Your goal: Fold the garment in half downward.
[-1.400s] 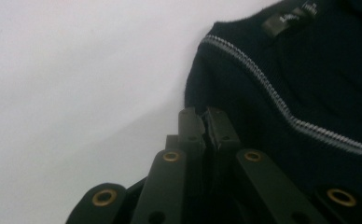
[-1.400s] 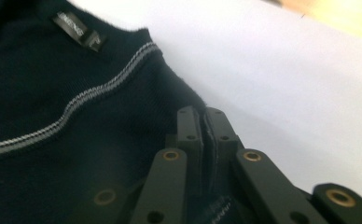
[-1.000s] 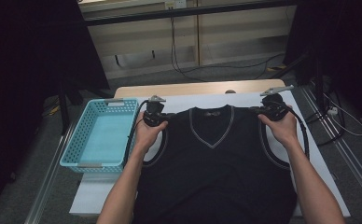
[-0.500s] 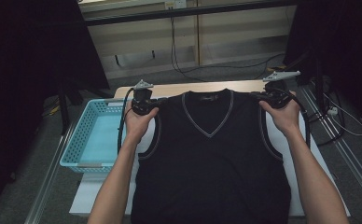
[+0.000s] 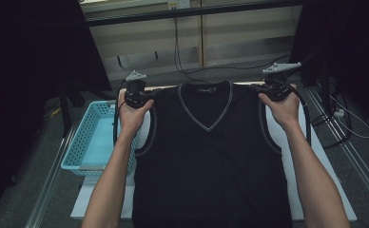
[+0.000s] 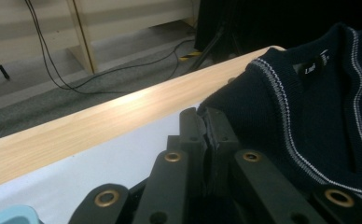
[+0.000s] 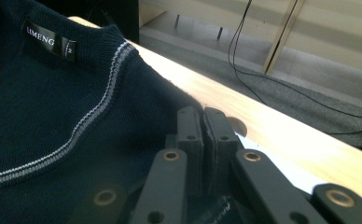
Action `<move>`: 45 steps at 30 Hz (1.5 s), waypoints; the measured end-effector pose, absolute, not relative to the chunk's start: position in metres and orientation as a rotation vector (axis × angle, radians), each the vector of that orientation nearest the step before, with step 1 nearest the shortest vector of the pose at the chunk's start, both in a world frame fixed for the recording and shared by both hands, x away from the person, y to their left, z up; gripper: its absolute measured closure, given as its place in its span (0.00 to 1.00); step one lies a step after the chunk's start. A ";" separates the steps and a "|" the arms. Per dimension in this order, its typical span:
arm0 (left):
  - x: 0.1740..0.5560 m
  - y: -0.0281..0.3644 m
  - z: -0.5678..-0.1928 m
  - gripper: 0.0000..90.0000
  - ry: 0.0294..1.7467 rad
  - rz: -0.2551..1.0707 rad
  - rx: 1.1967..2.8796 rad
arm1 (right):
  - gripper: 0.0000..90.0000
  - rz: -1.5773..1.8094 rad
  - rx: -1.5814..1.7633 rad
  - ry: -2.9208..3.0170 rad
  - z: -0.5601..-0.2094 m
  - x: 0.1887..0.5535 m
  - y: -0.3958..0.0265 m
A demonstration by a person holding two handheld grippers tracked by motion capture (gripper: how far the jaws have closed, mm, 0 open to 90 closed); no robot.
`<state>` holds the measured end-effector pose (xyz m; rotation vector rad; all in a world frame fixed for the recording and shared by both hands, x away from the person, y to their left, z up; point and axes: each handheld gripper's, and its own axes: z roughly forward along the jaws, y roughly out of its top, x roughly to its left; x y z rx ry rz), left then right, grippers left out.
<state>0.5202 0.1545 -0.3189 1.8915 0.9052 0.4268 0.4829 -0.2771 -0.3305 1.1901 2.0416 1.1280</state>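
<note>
Both jaws are shut tight on the vest: left gripper on the left shoulder, right gripper on the right. The vest hangs long from the far edge of the table toward the near edge.

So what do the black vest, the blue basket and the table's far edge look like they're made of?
Sweater vest: knitted yarn, matte, with ribbed trim and woven-in grey stripes at the neckline. Basket: probably moulded plastic, with lattice walls and a slight sheen. Table edge: wood or wood-look laminate, with pale grain and a smooth finish.
</note>
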 end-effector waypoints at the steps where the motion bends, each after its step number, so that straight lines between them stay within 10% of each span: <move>1: 0.521 0.154 -0.317 0.97 0.906 0.430 1.890 | 0.96 1.129 1.188 2.039 -0.328 0.484 -0.277; 45: 0.553 0.130 -0.238 0.97 0.808 0.487 1.760 | 0.96 1.131 1.172 1.811 -0.222 0.499 -0.300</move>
